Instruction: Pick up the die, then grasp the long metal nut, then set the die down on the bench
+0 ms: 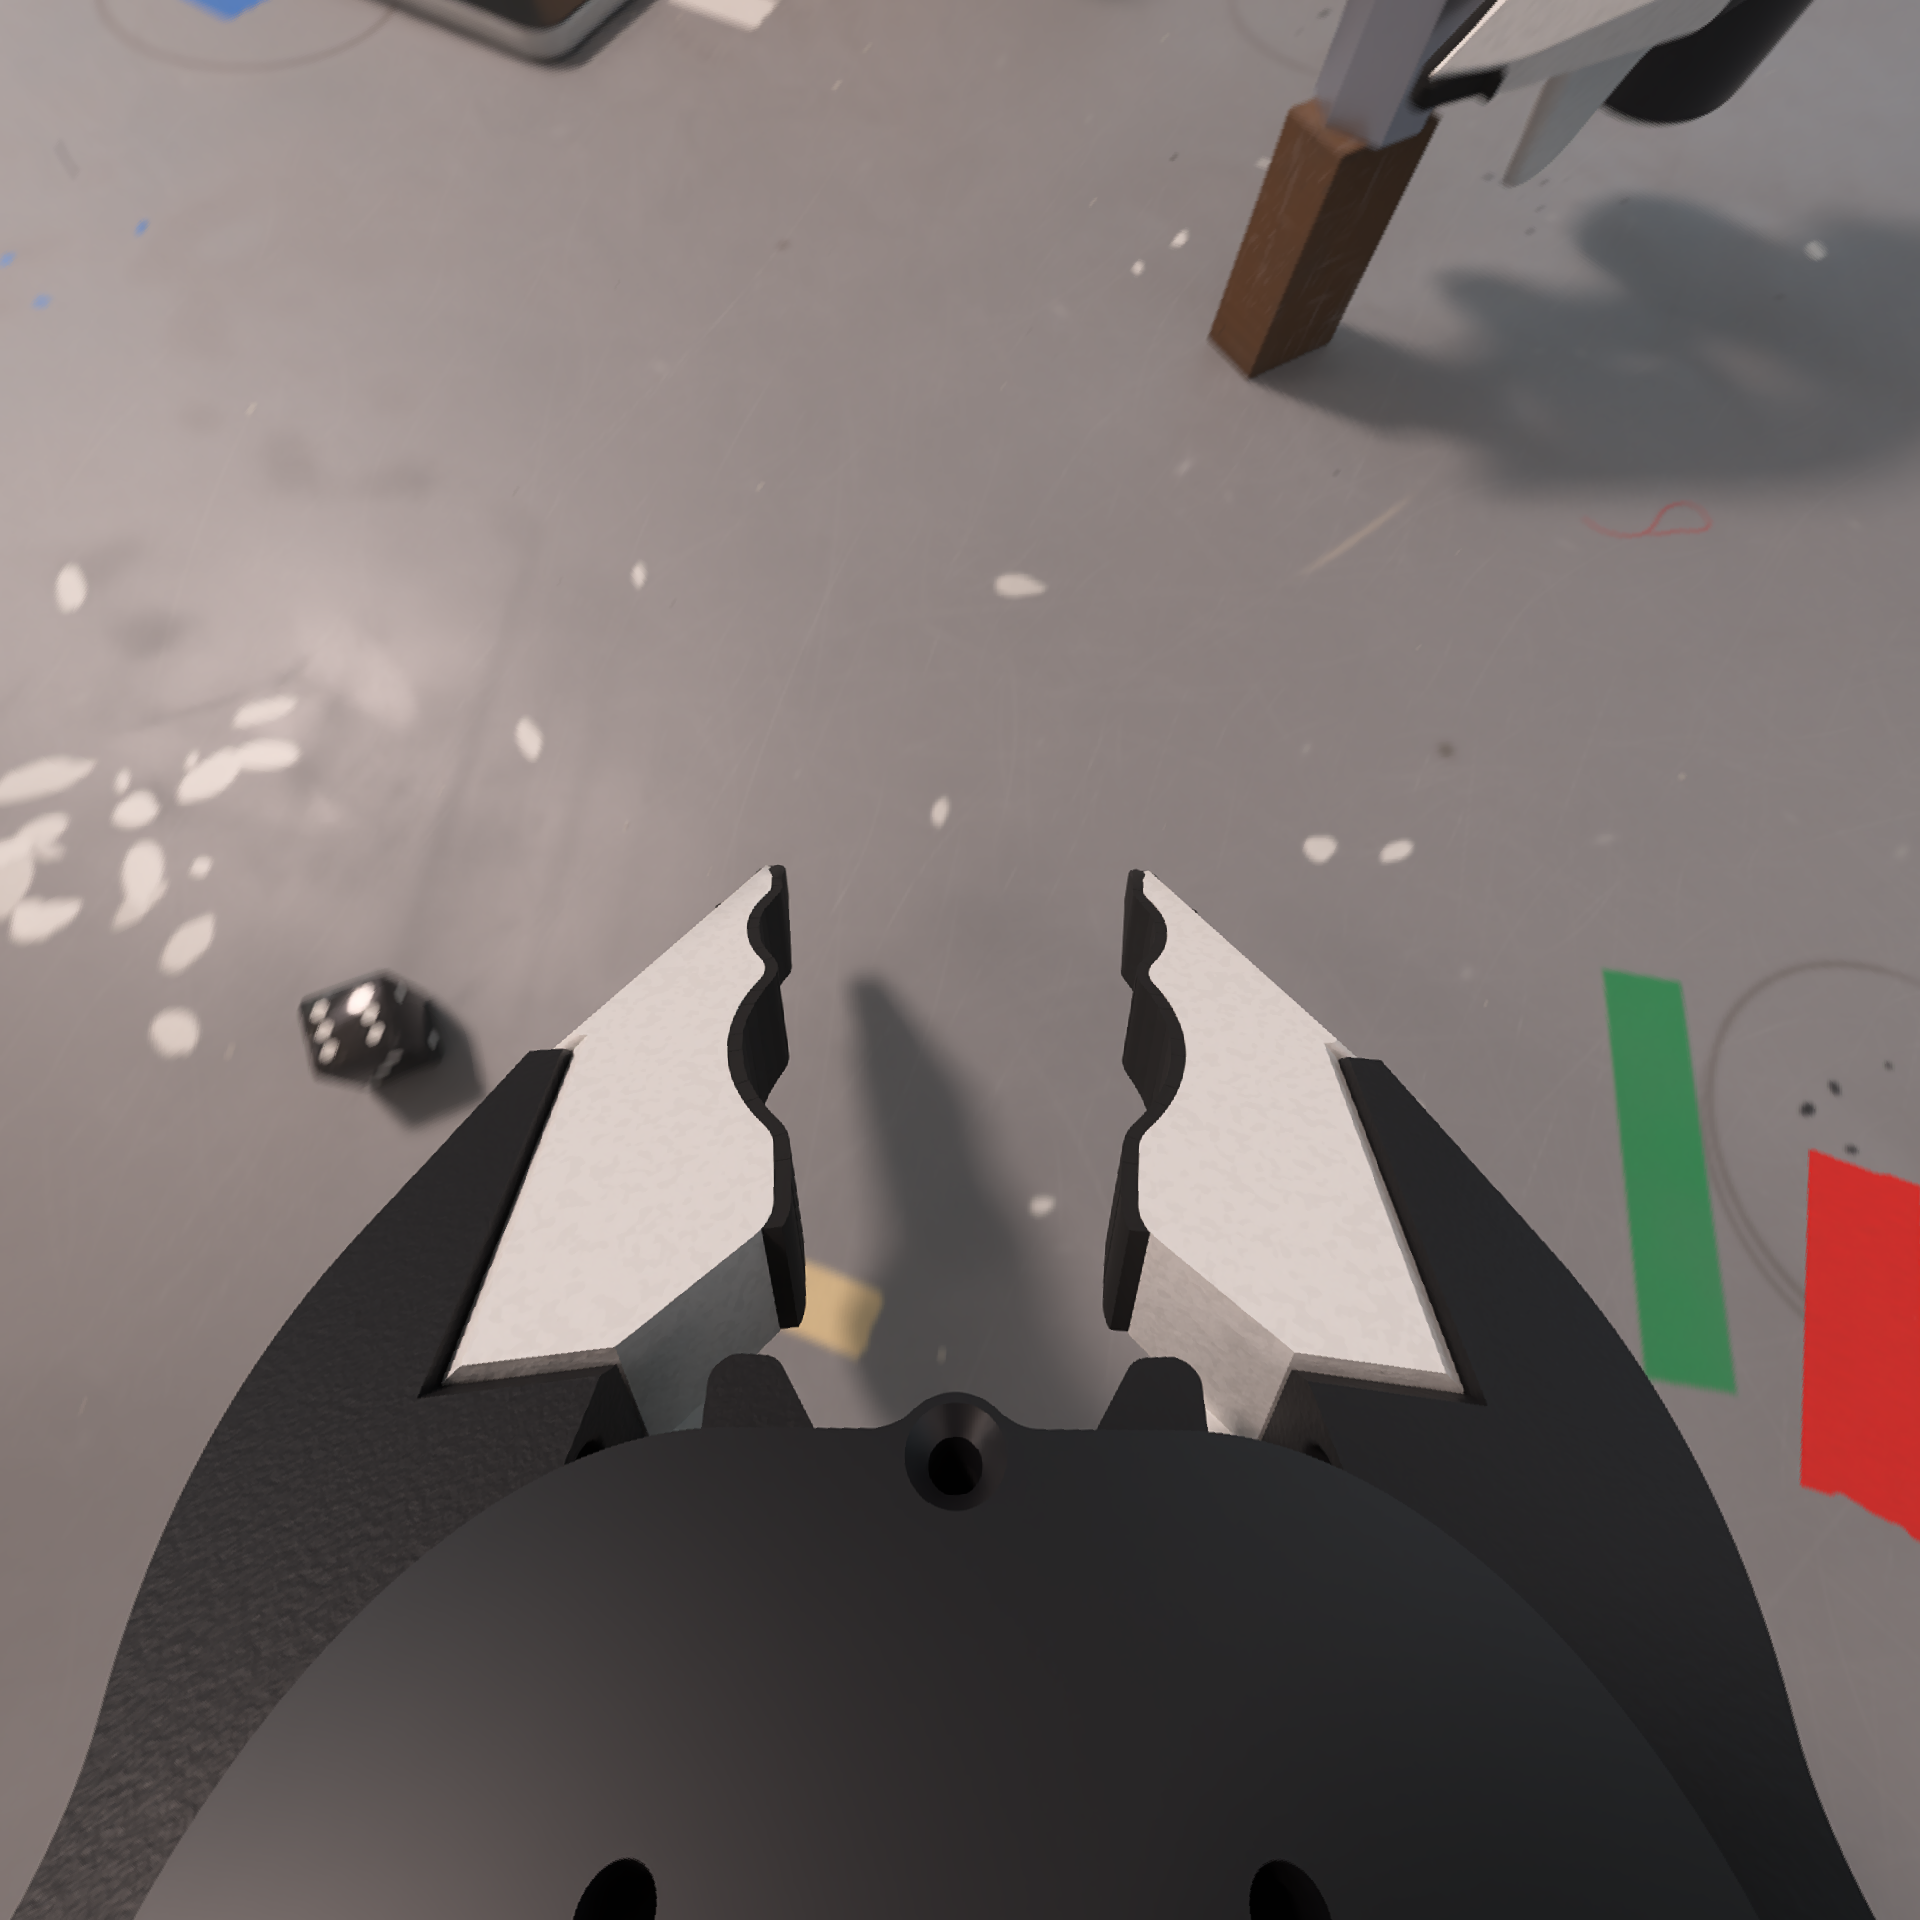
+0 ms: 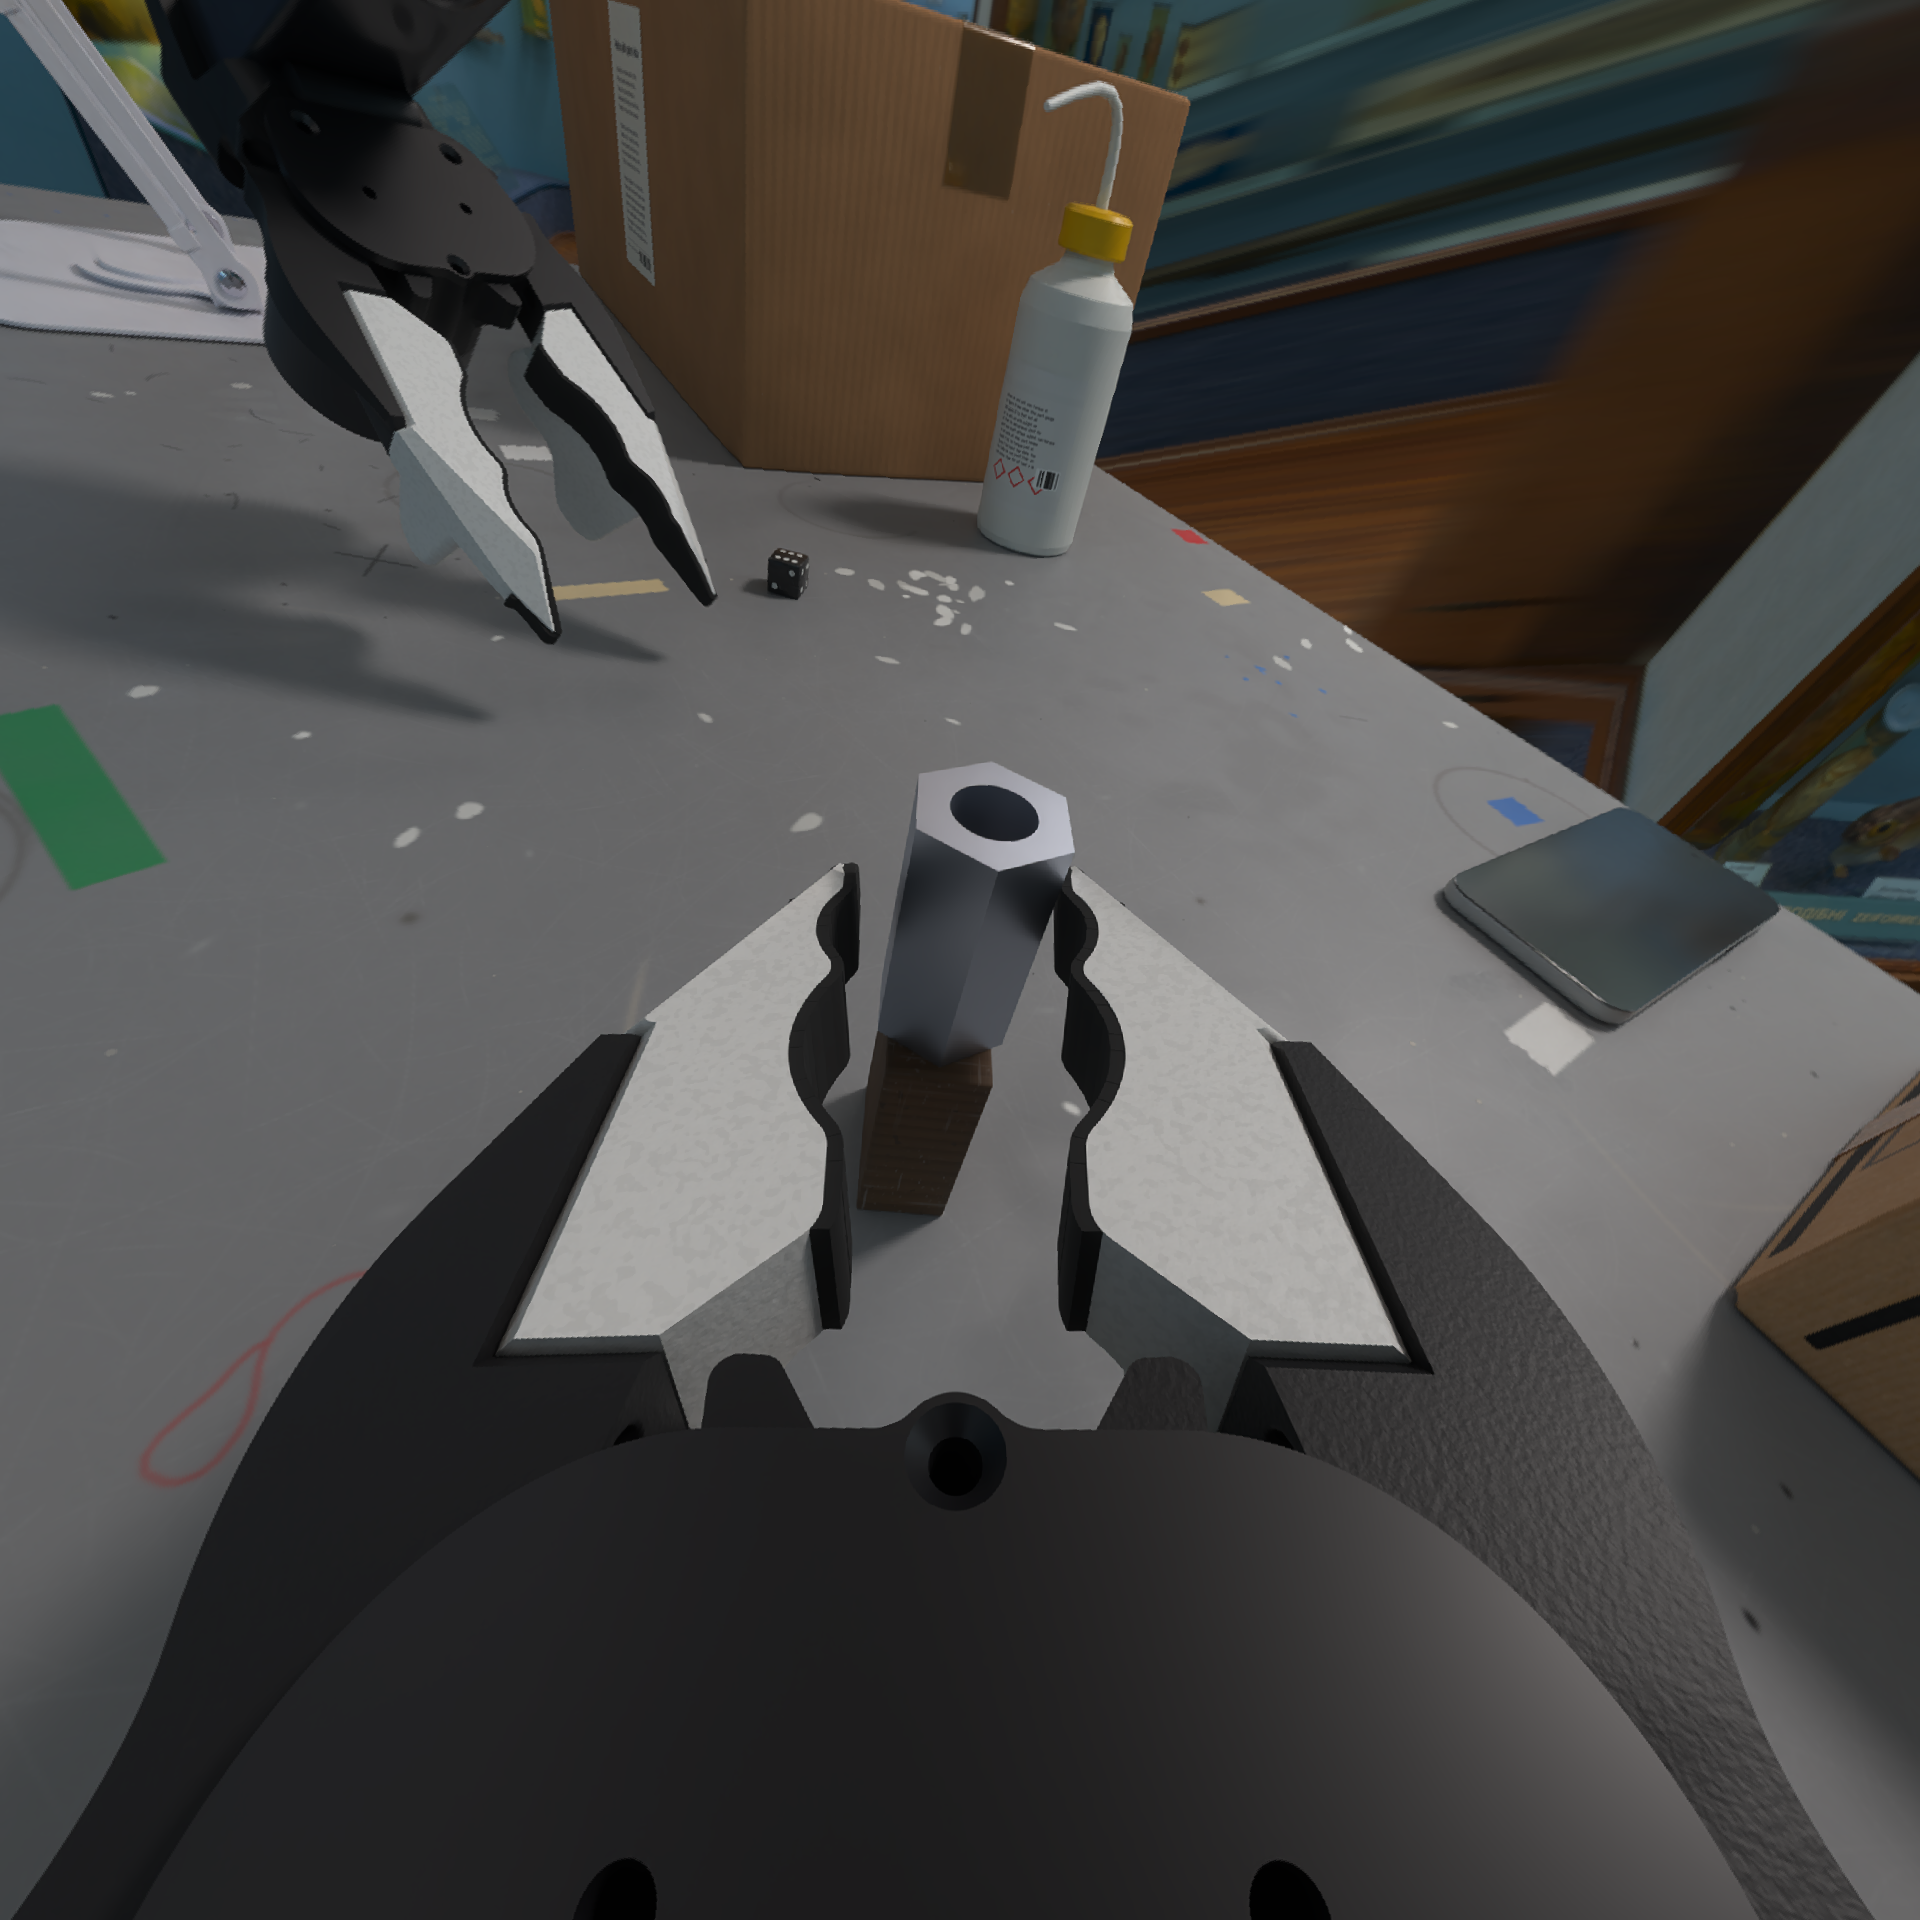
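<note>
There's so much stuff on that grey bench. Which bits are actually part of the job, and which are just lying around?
Part of the job:
- black die
- long metal nut, standing on a brown block
- left tongs, open
- right tongs, around the nut

Just lying about:
- white squeeze bottle
- cardboard box
- grey flat slab
- green tape strip
- red tape patch
- red loop of string

Cardboard box stood at bench far edge, white wash bottle with yellow cap just beside it. Brown wooden block upright mid-bench. Grey flat slab near right edge. Green tape strip beside red tape patch. Red string loop lay near.
</note>
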`<state>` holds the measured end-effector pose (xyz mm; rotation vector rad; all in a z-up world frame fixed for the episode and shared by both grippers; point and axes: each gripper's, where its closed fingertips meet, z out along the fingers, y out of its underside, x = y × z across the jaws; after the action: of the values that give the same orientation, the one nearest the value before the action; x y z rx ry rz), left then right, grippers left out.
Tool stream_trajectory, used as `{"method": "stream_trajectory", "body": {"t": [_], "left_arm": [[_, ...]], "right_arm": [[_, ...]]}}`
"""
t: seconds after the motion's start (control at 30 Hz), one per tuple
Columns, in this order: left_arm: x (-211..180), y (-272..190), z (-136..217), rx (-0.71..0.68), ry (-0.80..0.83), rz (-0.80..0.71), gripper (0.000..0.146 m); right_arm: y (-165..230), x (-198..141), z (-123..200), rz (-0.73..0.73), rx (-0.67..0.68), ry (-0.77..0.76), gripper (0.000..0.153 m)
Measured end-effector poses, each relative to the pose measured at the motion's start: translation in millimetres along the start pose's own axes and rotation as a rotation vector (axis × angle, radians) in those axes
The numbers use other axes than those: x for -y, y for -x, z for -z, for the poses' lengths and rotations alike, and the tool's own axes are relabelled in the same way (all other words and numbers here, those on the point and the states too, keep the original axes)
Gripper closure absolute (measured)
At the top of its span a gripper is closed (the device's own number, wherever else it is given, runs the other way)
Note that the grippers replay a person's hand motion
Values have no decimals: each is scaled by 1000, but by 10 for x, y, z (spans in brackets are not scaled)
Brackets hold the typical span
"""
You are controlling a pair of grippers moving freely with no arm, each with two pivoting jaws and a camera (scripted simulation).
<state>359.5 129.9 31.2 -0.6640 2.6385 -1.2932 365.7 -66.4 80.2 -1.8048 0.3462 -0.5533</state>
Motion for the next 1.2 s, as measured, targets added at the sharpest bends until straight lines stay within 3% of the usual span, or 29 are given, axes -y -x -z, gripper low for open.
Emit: {"method": "stream_trajectory", "body": {"t": [0.27, 0.53, 0.97, 1.1, 1.2], "left_arm": [[-283, 307, 345, 128, -8, 127, 83], [-252, 908, 393, 385, 11, 208, 95], [-270, 1144, 109, 378, 118, 241, 113], [-265, 1158, 95, 366, 105, 244, 130], [-266, 1153, 95, 364, 106, 241, 130]], "right_arm": [[-19, 17, 40, -19, -4, -22, 117], [-48, 12, 31, -45, 0, -22, 119], [-42, 26, 41, -40, 5, -35, 121], [-41, 35, 47, -46, 12, -45, 122], [-36, 40, 49, -44, 17, -49, 123]]}}
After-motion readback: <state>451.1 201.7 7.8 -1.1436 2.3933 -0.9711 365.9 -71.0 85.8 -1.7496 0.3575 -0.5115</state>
